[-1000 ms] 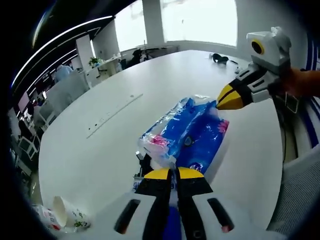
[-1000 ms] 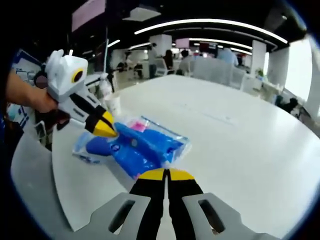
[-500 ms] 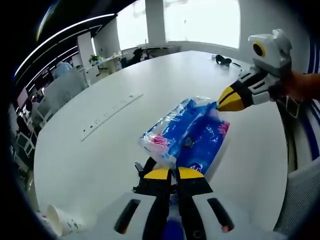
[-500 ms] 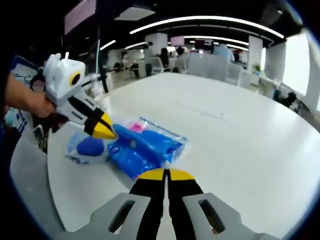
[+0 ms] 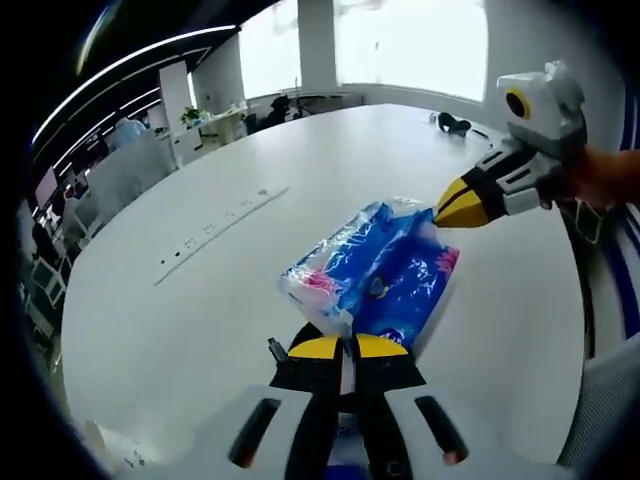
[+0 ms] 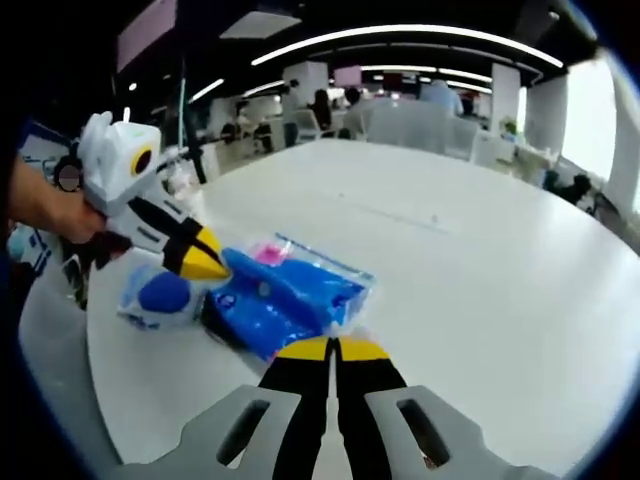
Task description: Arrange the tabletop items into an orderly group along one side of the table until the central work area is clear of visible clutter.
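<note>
In the left gripper view the left gripper [image 5: 346, 347] has its jaws pressed together with nothing between them, and the blue pack [image 5: 372, 276] lies on the white table [image 5: 200, 300] just ahead of its tips. The right gripper [image 5: 447, 203], also clenched on nothing, reaches in from the right with its yellow tip at the pack's far corner. In the right gripper view a white-and-blue packet [image 6: 160, 297] lies just beyond the pack's left end, under the left gripper's tip.
</note>
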Available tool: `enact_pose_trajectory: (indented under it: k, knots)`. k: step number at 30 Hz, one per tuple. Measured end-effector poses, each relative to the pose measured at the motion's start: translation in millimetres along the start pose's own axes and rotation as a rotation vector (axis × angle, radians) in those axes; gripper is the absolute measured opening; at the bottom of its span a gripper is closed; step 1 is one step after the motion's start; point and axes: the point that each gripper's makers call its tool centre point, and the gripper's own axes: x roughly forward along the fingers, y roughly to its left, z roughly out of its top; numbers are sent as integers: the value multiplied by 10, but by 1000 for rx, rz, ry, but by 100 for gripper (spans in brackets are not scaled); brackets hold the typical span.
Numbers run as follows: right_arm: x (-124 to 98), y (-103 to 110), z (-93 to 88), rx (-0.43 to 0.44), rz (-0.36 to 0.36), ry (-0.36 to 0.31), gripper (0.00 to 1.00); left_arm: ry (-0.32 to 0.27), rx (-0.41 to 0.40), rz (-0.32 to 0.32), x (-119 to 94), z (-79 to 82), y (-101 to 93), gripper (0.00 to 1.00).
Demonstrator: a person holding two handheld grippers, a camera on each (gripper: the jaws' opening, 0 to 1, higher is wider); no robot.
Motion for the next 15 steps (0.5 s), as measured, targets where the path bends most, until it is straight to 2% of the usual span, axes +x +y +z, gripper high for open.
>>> enact_pose_trajectory:
  k: [9,12,15]
  knots:
    - [53,-186,-19,22,-25,-2,0,1,5,-11,152,91,-32,3]
    - [60,-242,-40,-17,-43,13,0,4,10,-16,204,97,-50,3]
    - [72,-296,-47,-7,-48,10,0,6,24,-18,272,114,-78,3]
